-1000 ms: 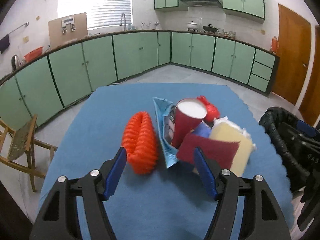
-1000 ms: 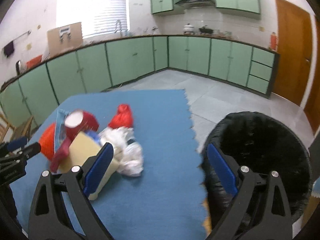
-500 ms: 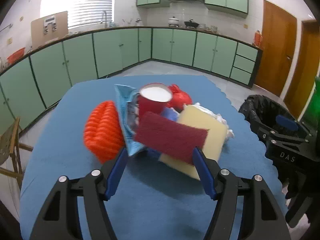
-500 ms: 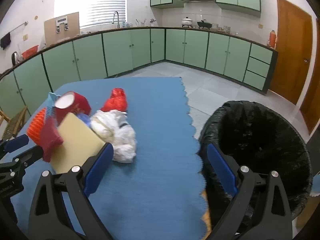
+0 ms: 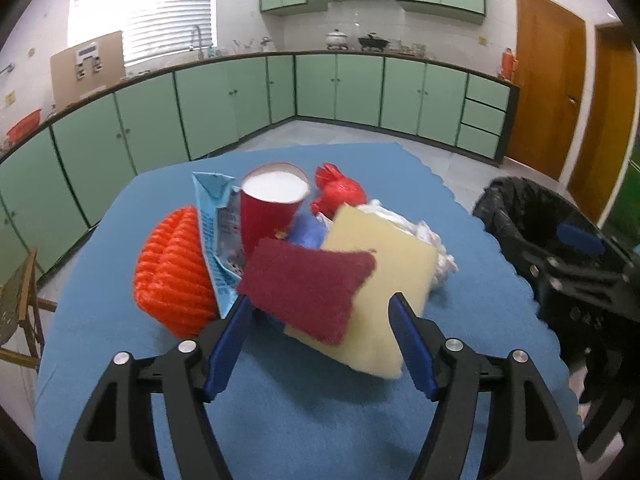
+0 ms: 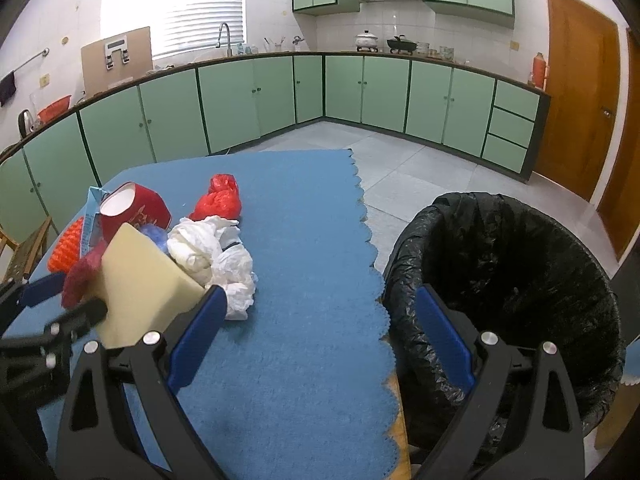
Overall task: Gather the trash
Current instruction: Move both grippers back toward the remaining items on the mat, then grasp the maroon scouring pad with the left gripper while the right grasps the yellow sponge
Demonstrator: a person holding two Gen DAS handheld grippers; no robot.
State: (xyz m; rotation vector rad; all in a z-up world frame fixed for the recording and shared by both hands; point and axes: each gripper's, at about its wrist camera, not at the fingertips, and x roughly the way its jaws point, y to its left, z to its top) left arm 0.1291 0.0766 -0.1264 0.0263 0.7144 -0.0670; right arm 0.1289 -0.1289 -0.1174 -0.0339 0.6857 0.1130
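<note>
The left claw (image 5: 320, 322) is partly spread and closing, its blue pads on either side of the near end of the maroon scouring pad (image 5: 308, 286); no pad clearly presses on it, so I judge nothing is gripped. That pad leans on the yellow sponge (image 5: 384, 280), and both rest against a tight heap: red cup (image 5: 272, 212) lying tilted, blue wrapper (image 5: 212, 236), orange mesh (image 5: 172, 268) on the left, a small red bag (image 5: 340, 196) behind, white crumpled paper (image 5: 420, 240) to the right. The likely trouble is the jaws catching both pad and sponge, or only a corner of the soft pad, so it slips free on the lift. The left finger sits close to the wrapper and mesh and could drag them along. A push forward could roll the cup, since it looks propped on its neighbours. The right claw (image 6: 316, 340) is spread wide and empty, hovering over bare blue cloth (image 6: 300, 240) near the bin (image 6: 520, 264), which stands past the cloth's scalloped right edge and looks lower than it. Anything nudged rightward could go over that edge short of the bin. Open room lies on the cloth in front of the heap and between heap and bin; the carry path crosses where the right claw hangs, so the two tools could collide. On the left the cloth ends not far beyond the mesh, with a wooden chair (image 5: 20, 300) below.
</note>
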